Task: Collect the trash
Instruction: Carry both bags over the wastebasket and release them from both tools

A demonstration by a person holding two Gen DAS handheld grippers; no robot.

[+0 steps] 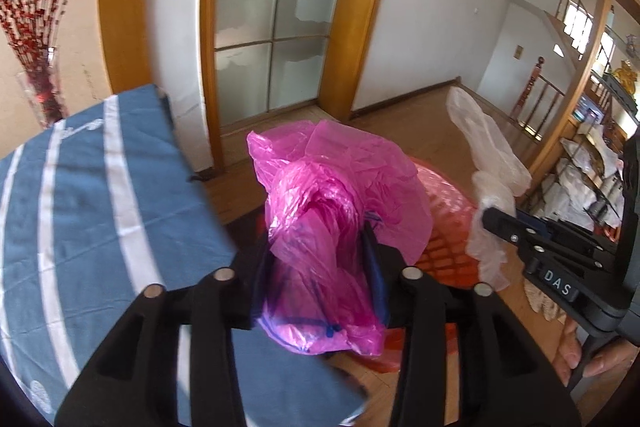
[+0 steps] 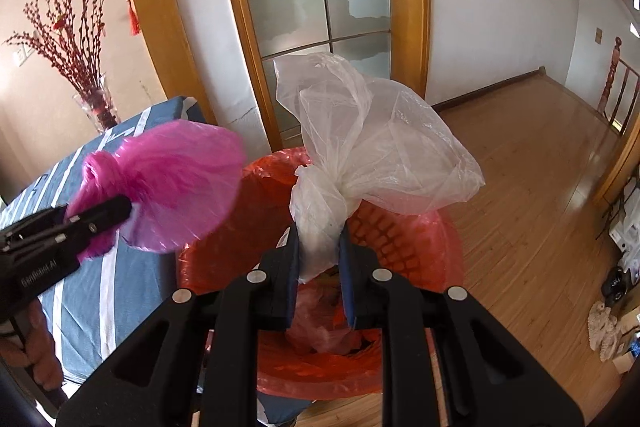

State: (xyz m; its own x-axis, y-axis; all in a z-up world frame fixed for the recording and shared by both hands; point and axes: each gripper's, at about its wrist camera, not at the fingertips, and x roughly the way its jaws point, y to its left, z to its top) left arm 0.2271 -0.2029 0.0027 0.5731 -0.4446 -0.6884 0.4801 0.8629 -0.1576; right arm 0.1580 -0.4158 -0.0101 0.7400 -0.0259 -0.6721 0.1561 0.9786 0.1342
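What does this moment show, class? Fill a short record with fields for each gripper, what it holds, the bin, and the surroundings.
Left gripper: pink bag between its fingers
Right gripper: white bag between its fingers, above the bin
Bin: red basket with red liner, trash inside
Beside bin: blue striped cloth
Floor: wood

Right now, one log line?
left gripper: pink bag | right gripper: white bag | both over red bin

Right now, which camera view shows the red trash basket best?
The right wrist view: the red trash basket shows its rim, mesh wall and lined inside below the white bag. In the left wrist view the pink bag hides most of it.
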